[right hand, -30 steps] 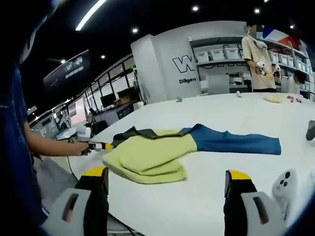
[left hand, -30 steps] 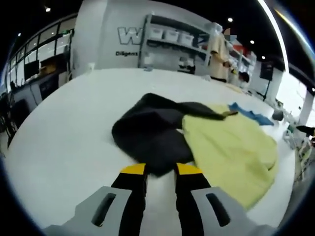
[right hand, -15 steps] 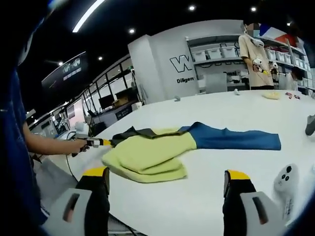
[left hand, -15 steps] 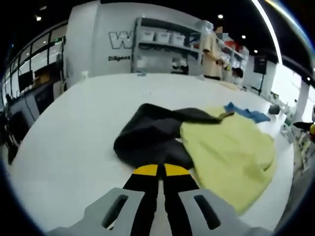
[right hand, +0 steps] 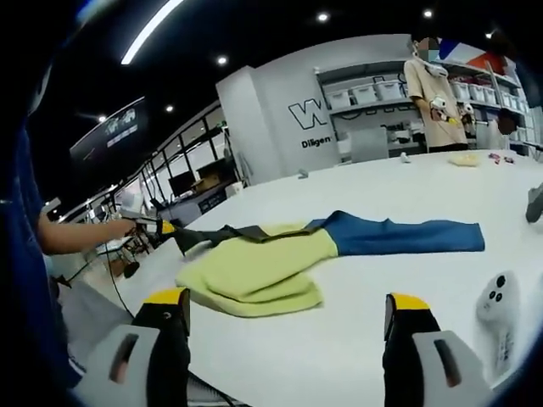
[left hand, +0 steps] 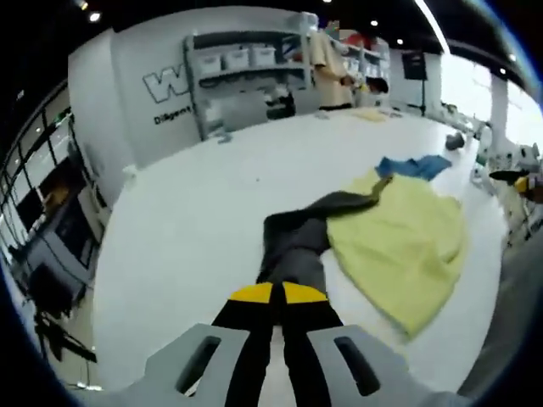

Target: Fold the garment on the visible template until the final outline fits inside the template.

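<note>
Since a second ago the left gripper (left hand: 277,293) has closed its jaws on the dark grey sleeve (left hand: 295,248) of the yellow-and-blue garment (right hand: 263,267), stretching it across the white bench (right hand: 356,339). The right gripper (right hand: 284,309) hovers wide open; folding looks barely begun.

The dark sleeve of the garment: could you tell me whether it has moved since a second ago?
Yes. The left gripper, shut on the dark sleeve, has drawn it out, away from the yellow part; it was bunched beside it before.
</note>
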